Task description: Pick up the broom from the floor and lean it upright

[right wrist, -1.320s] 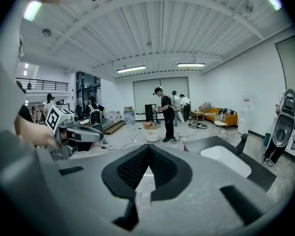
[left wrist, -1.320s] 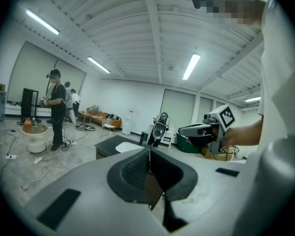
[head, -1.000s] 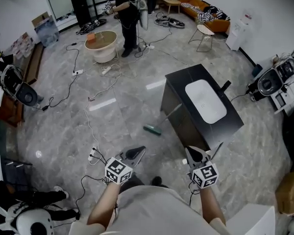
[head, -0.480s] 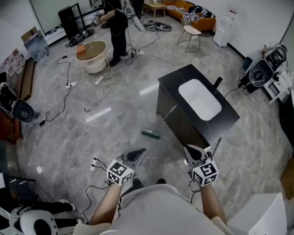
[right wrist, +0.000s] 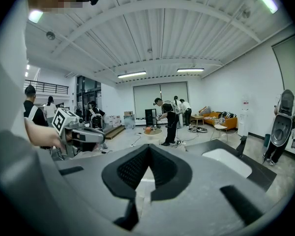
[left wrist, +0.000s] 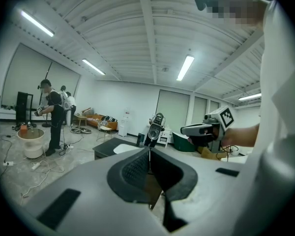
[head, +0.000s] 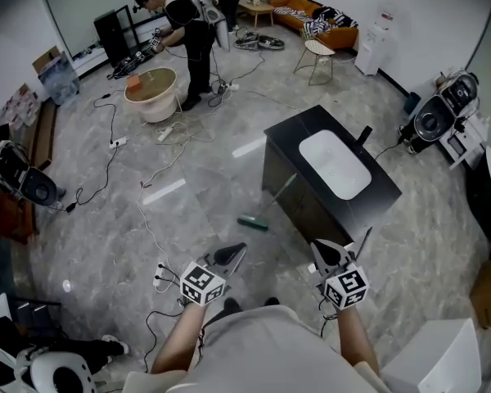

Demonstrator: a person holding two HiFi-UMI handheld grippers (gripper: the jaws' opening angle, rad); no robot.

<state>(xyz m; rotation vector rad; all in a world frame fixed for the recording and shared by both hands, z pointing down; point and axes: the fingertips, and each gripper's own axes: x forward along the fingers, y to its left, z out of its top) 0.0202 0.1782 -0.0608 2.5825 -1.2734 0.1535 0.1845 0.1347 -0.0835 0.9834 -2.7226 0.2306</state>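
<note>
The left gripper (head: 235, 251) and right gripper (head: 319, 250) sit low in the head view, each with jaws pressed together on nothing. Just above them, mid-frame, the green-headed, pale-handled broom (head: 253, 223) has its head on the grey marbled floor (head: 188, 211). Its handle runs up-right to the black cabinet with a white basin (head: 293, 135), possibly leaning on it.

Person in black (head: 182, 24) in the background: was upright at the right of the round table (head: 151, 94), now bent over to the left, arm reaching toward the black stand (head: 116, 29). Head view has swung slightly: round table, chair (head: 314, 56) and sofa (head: 315, 15) sit further left in frame.
</note>
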